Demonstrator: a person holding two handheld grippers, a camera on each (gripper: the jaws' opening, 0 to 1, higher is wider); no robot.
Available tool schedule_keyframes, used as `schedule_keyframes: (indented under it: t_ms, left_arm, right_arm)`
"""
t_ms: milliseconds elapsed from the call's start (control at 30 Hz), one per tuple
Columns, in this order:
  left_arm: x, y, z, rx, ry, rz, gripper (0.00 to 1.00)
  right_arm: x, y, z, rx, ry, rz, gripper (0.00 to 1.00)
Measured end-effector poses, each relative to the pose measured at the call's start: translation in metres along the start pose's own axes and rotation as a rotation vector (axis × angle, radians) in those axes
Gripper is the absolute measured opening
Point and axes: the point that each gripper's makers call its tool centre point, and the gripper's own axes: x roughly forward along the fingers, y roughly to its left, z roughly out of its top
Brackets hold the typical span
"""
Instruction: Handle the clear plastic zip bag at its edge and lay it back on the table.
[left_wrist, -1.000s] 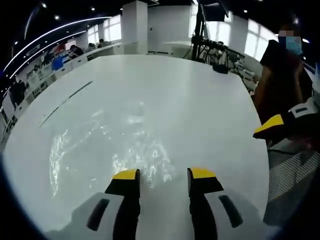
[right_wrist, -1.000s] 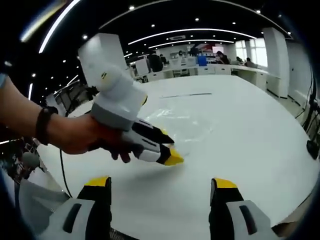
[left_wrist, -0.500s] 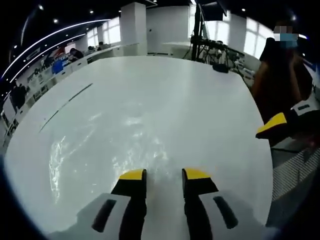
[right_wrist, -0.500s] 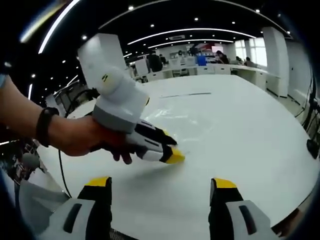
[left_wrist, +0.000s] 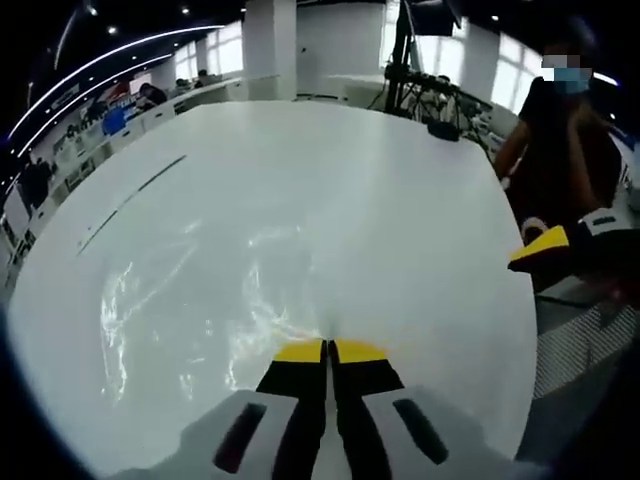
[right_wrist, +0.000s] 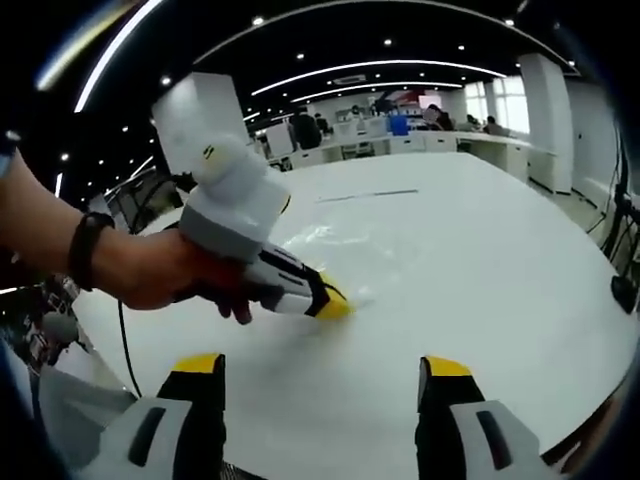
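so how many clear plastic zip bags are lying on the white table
1. The clear plastic zip bag lies flat on the white table, its near edge at the shut left gripper. The right gripper hangs open, apart from it.

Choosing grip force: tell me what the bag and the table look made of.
Zip bag: thin clear plastic film, glossy; crinkled glints and the table visible through it. Table: smooth white top, satin sheen, likely laminate; its core cannot be told. Left tongs closed at the bag's edge.

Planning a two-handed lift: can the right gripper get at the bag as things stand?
Probably yes. The right gripper is open and faces the bag across bare table; the left gripper, shut at the near edge, leaves the rest free.
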Motion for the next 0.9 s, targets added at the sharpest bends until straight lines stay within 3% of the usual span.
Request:
schedule_keyframes:
  t_ms: [200, 600, 900]
  left_arm:
    - [-0.029, -0.006, -0.015, 0.068, 0.014, -0.021, 0.00]
    - [-0.092, -0.018, -0.035, 0.093, 0.017, -0.047, 0.00]
    - [-0.129, -0.030, -0.041, 0.074, 0.012, -0.090, 0.00]
  right_arm:
    - [0.000, -0.002, 0.004, -0.016, -0.018, -0.010, 0.75]
    - [0.005, 0.020, 0.009, -0.156, -0.024, 0.046, 0.68]
    - [0.009, 0.041, 0.013, -0.354, -0.020, 0.084, 0.65]
